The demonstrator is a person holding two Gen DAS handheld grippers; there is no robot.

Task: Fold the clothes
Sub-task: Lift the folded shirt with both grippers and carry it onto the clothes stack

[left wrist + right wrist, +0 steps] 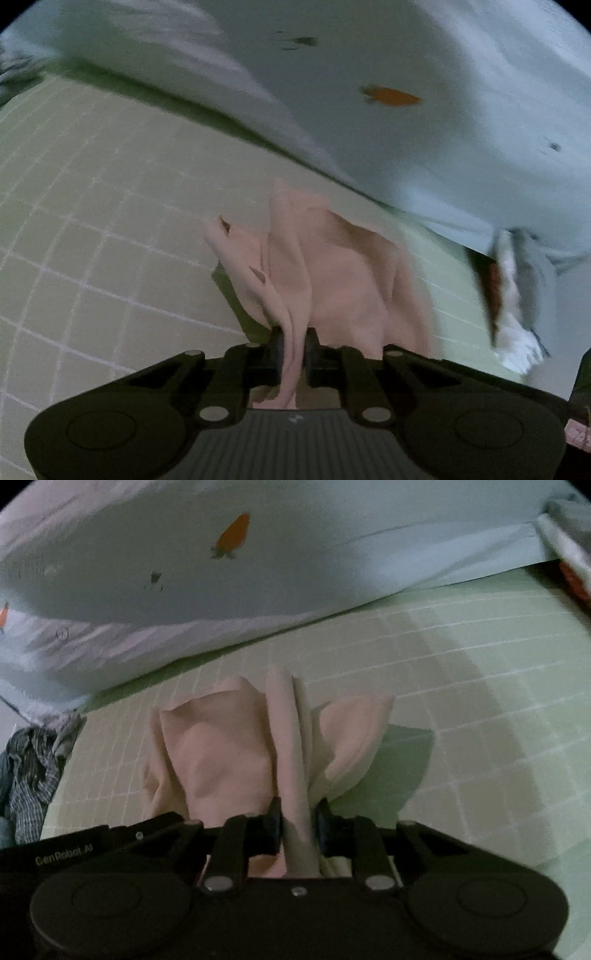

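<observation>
A pale pink garment hangs in bunched folds over a green gridded mat. My left gripper is shut on a pinched fold of that pink cloth, which runs back between the black fingers. In the right wrist view the same pink garment rises in front of my right gripper, which is shut on another narrow fold of it. The cloth hides the fingertips of both grippers. Both views are blurred.
A large pale blue sheet with orange carrot prints covers the far side beyond the green mat. A crumpled blue striped garment lies at the left edge. A white and grey cloth lies at the right.
</observation>
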